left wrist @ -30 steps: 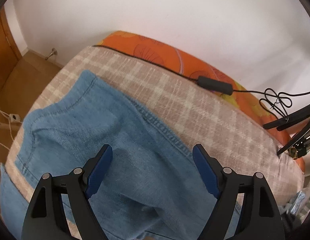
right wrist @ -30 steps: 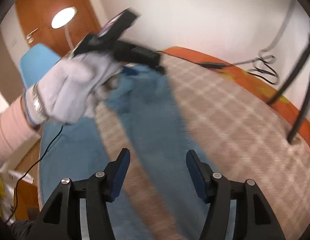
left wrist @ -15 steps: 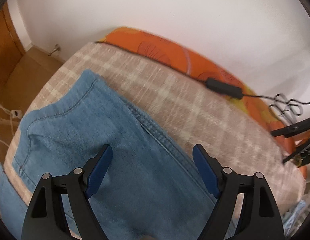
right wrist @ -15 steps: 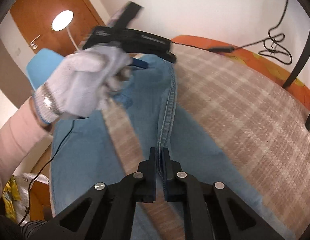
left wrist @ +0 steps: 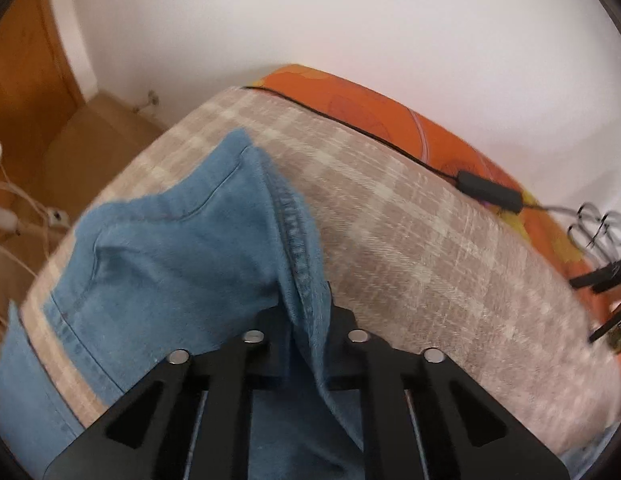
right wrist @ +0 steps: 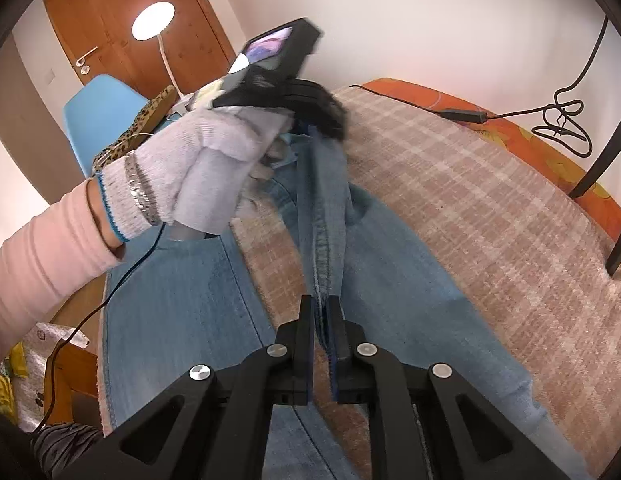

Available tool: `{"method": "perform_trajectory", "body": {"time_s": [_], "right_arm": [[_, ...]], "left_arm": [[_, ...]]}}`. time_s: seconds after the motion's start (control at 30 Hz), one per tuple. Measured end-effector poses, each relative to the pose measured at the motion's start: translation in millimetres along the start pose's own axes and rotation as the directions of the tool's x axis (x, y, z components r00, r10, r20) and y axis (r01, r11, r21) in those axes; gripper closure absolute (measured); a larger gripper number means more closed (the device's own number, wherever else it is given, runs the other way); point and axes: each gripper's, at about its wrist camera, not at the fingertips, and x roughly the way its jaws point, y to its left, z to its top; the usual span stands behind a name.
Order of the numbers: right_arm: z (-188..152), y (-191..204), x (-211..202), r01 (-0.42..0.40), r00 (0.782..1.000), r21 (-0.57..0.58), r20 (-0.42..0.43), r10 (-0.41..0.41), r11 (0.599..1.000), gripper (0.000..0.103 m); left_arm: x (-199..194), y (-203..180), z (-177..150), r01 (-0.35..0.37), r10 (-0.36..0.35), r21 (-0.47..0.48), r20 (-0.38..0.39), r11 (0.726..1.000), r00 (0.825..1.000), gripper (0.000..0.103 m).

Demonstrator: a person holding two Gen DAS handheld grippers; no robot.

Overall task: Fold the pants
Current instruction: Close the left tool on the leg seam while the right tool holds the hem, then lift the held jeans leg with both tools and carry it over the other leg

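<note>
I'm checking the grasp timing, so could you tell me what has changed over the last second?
Both grippers closed on the jeans: the right gripper first, then the left gripper, pinching the same seam into a raised ridge. The plaid cover and cable stayed put.

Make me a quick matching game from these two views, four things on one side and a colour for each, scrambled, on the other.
Things:
1. pants
2. chair
3. door
4. glove

Colours:
A. brown wood
B. light grey
C. denim blue
D. light blue

Pairs: 1-C, 2-D, 3-A, 4-B
</note>
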Motion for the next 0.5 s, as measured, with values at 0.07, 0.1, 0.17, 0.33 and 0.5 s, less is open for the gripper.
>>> {"method": "perform_trajectory", "body": {"time_s": [0.07,0.1,0.17,0.33,0.5], "right_arm": [[1,1,0,0.009,1.0,0.0,-0.005,-0.009,1.0,0.094],[1,2,-1,0.02,1.0,-0.004,-0.009,-0.02,1.0,0.087],[4,3,1,0.063,0.998,-0.028,-0.013,-0.063,0.998,0.066],[5,1,11,0.115,0.992,-0.071,-0.05,-0.119,0.991,0.062],[4,2,27,0.193,0.974,-0.129,-0.094,-0.206,0.973,0.083]], "left_arm": [[-3,8,-2,0.029,-0.029,-0.014,0.003,0.999,1.0,0.097],[-6,12,-3,0.031,-0.031,-0.012,0.012,0.999,0.999,0.097],[-10,18,-6,0.039,-0.038,-0.018,0.026,0.999,0.999,0.097],[-22,30,-8,0.066,-0.065,-0.031,0.048,0.997,0.997,0.098],[-43,34,-11,0.079,-0.077,-0.021,0.076,0.997,0.994,0.098]]}}
